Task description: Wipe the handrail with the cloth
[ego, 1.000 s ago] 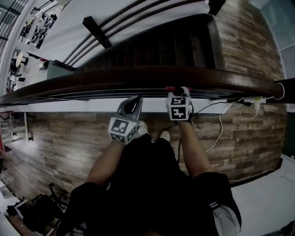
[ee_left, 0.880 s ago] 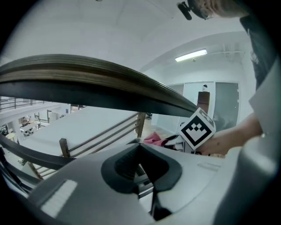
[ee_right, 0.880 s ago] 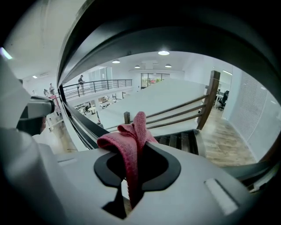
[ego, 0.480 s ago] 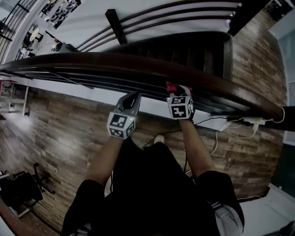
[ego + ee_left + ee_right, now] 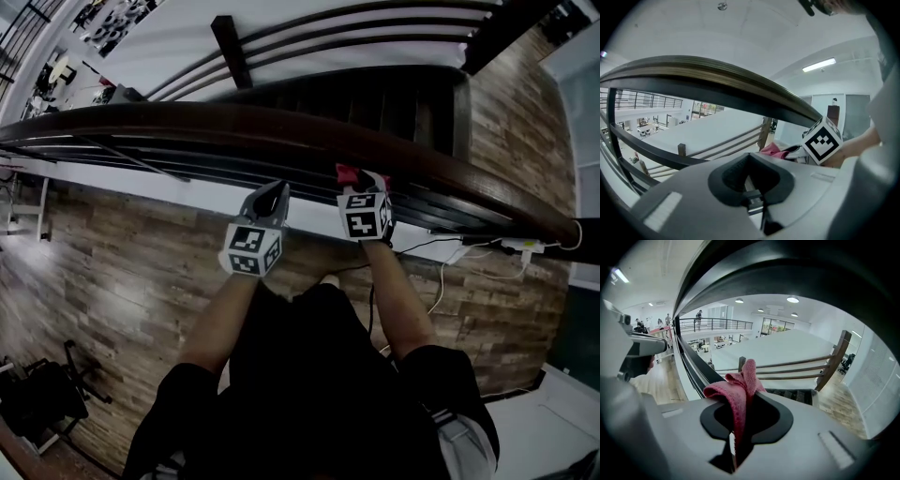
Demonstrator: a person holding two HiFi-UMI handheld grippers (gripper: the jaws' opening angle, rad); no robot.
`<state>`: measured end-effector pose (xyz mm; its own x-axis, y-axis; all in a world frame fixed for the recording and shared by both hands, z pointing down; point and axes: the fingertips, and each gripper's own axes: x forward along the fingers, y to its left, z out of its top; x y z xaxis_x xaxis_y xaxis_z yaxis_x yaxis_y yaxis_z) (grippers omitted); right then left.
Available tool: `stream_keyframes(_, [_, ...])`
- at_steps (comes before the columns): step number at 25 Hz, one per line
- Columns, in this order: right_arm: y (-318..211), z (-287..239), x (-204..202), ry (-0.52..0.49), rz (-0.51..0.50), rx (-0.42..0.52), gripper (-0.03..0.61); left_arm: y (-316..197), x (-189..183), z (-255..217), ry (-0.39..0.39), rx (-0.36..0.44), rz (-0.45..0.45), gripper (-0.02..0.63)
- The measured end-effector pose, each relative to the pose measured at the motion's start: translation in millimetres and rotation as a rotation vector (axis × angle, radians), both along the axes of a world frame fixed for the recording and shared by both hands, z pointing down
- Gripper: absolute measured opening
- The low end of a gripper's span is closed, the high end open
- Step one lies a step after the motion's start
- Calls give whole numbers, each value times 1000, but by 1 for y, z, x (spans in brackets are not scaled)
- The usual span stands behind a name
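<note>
A person standing at a balustrade above a staircase [image 5: 375, 98] is holding a pink-red cloth [image 5: 347, 174] at the near edge of the dark wooden handrail [image 5: 234, 122].

The right gripper [image 5: 361, 180] is clamping the cloth between its jaws; in its own view the folded towelling [image 5: 740, 385] is standing up out of the closed tips while the handrail [image 5: 787, 268] is arching overhead. The cloth appears to be meeting the rail's near lower edge, though actual contact is hard to confirm. The left gripper [image 5: 270, 199] is hovering just beside it, lower and clear of the rail, with its jaws closed together on nothing [image 5: 750, 157]. A white cable [image 5: 450, 262] is trailing across the wood-plank floor [image 5: 122, 272] below.
</note>
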<state>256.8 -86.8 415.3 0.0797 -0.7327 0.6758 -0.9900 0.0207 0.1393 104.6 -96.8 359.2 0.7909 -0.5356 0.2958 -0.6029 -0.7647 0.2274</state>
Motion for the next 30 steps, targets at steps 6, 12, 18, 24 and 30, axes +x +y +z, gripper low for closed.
stream_keyframes(6, [-9, 0, -14, 13, 25, -11, 52, -21, -20, 3, 9, -42, 10, 0])
stream_keyframes(12, [-19, 2, -37, -9, 33, -20, 52, -37, -45, 11, -18, -69, 30, 0])
stream_keyframes(18, [-43, 5, -72, -42, 12, -9, 52, -59, -71, 13, -40, -69, 12, 0])
stream_keyframes(24, [-66, 9, -110, -59, -22, -3, 52, -77, -104, 10, -50, -63, -15, 0])
stream_keyframes(30, [-85, 7, -139, -46, -40, -6, 52, -95, -140, 12, -47, -74, -55, 0])
